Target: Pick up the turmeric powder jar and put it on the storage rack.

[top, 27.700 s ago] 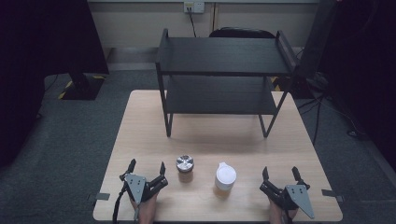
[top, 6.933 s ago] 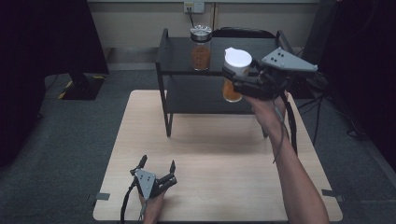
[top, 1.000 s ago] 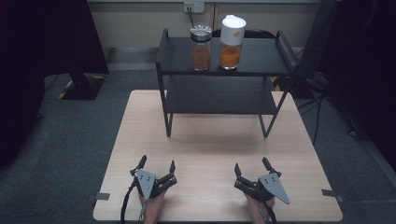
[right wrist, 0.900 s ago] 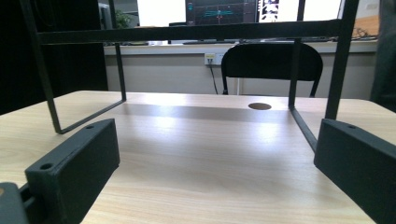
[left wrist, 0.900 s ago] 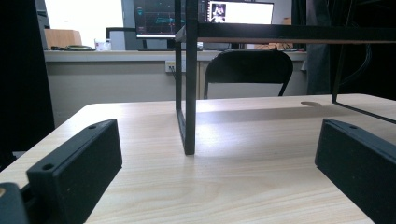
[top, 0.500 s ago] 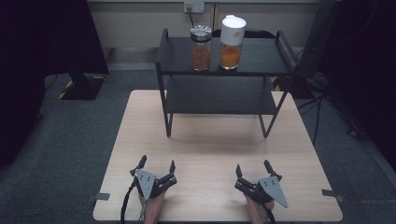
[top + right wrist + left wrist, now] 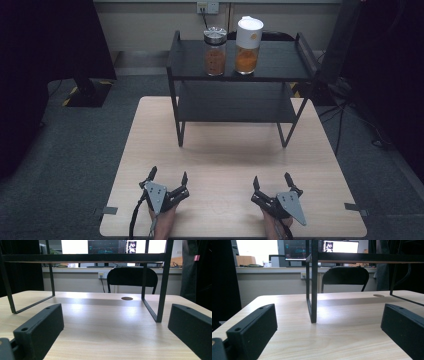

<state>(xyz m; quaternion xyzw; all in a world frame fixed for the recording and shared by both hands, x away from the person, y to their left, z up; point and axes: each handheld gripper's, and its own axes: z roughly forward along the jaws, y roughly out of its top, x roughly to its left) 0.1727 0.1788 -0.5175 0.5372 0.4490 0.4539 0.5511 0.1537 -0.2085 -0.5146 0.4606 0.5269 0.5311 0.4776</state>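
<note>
We are resting our left gripper (image 7: 168,178) and our right gripper (image 7: 272,181) on the near edge of the table (image 7: 225,160). Both are gaping wide open and holding nothing. The two jars, one with a silver lid (image 7: 215,51) and one with a white lid (image 7: 248,45), are standing side by side on the top of the black shelf (image 7: 280,65), far from us.

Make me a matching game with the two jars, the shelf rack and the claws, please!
Things:
1. glass jar with the silver lid
2. jar with the white lid
3. black rack
4. left claw
5. right claw

Places or states:
A. stands at the far end of the table
B. open, near the table's front right
C. on the top shelf, left of the other jar
D. open, near the table's front left
E. on the top shelf, right of the other jar

Pairs: 1-C, 2-E, 3-A, 4-D, 5-B
</note>
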